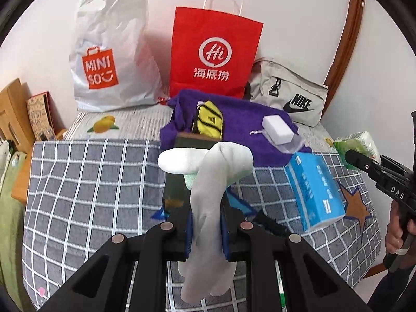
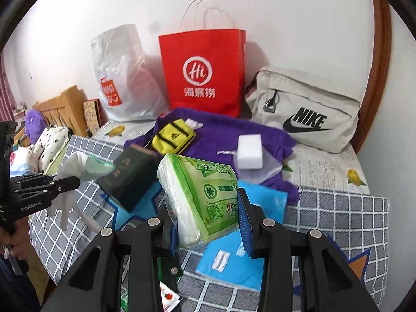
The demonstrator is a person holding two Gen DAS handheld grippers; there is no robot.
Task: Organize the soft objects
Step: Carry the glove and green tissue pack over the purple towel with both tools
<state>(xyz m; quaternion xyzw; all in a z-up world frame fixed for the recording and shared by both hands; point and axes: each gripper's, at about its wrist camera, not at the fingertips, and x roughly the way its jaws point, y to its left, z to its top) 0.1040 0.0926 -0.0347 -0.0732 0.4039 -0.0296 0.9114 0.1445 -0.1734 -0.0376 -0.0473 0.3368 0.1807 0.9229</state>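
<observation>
So it's a bed with a grey checked blanket (image 1: 78,182) pushed up against a white wall, and along that wall sit a white MINISO plastic bag (image 1: 109,59), a red Haidilao paper bag (image 1: 212,54) and a grey Nike pouch (image 1: 288,93).

The left wrist view shows the blue tissue pack (image 1: 314,195) as a whole tilted box; from the right wrist view it's just a flat blue patch under the jaws. Only the right view catches the wooden headboard (image 2: 65,109) and a fuzzy purple toy (image 2: 35,124) off to the left.

Clutter piles up mid-bed on a purple towel (image 1: 239,119): yellow pouch (image 1: 208,122), white sponge block (image 1: 275,126). The blanket's left half is bare.

The left gripper (image 1: 206,208) is nearly closed, pinching a white sock (image 1: 208,182) that flops over both ends. The right gripper (image 2: 205,202) is partway closed on a green tissue pack (image 2: 200,197), lifted off the blanket.
</observation>
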